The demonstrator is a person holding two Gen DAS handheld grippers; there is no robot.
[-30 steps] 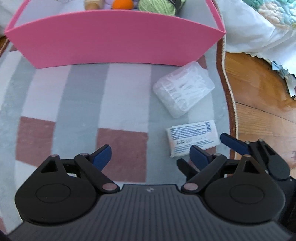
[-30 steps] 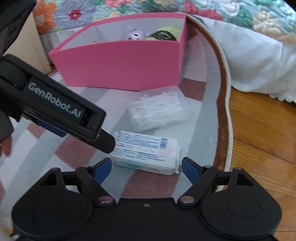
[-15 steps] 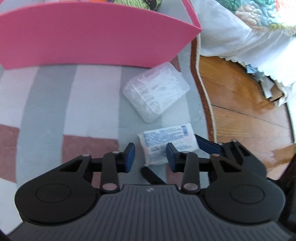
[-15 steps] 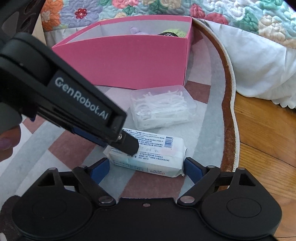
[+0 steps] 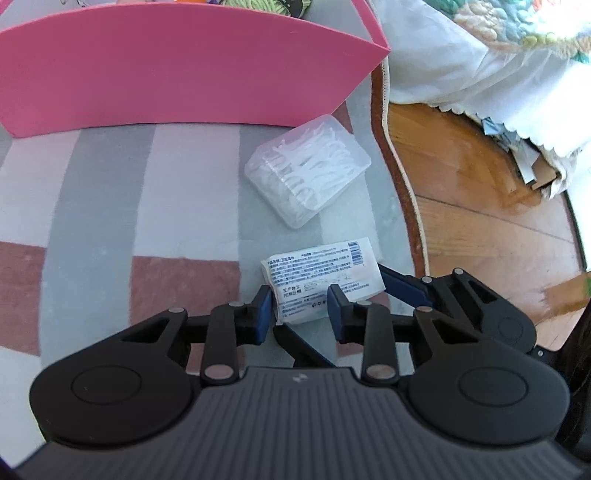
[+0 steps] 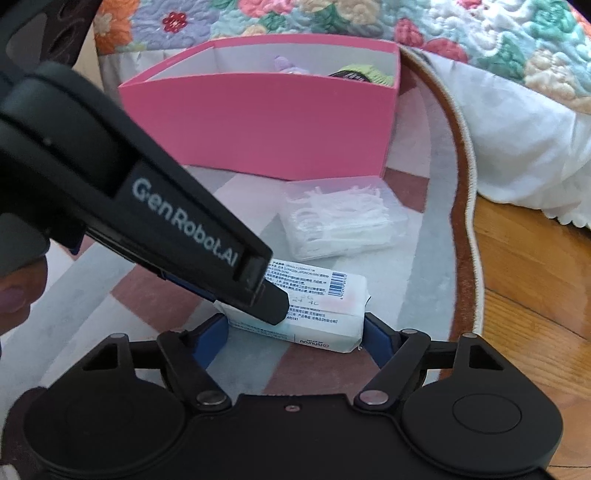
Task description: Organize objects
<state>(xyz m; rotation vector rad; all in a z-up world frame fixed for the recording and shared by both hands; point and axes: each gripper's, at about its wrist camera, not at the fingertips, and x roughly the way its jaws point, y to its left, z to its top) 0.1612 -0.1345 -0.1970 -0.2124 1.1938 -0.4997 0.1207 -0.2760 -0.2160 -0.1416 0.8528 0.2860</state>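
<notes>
Tissue pack [image 5: 321, 278], white with printed text and a barcode, lies on a striped grey, white and reddish rug [image 5: 110, 206], caught between two claws at once. The left claw [image 5: 301, 314] has just been narrowing and now stands close around the pack's near end, its blue pads [image 5: 264, 312] at the wrapper's sides; whether they press it cannot be told. The right claw [image 6: 295, 332], spread wide, has also just been closing, and its blue fingers [image 6: 376, 341] bracket the pack's two ends, touching or nearly so. In the right wrist view the left claw's black body, lettered "GenRobot.AI", reaches down across the pack. Just beyond lies a clear plastic box of white floss picks [image 5: 308, 170], and behind it stands a pink bin [image 5: 184, 74] holding yarn and small toys. At the rug's curved edge, wooden floor [image 5: 480, 206] shows, with a flowered quilt [image 6: 443, 33] hanging nearby.
</notes>
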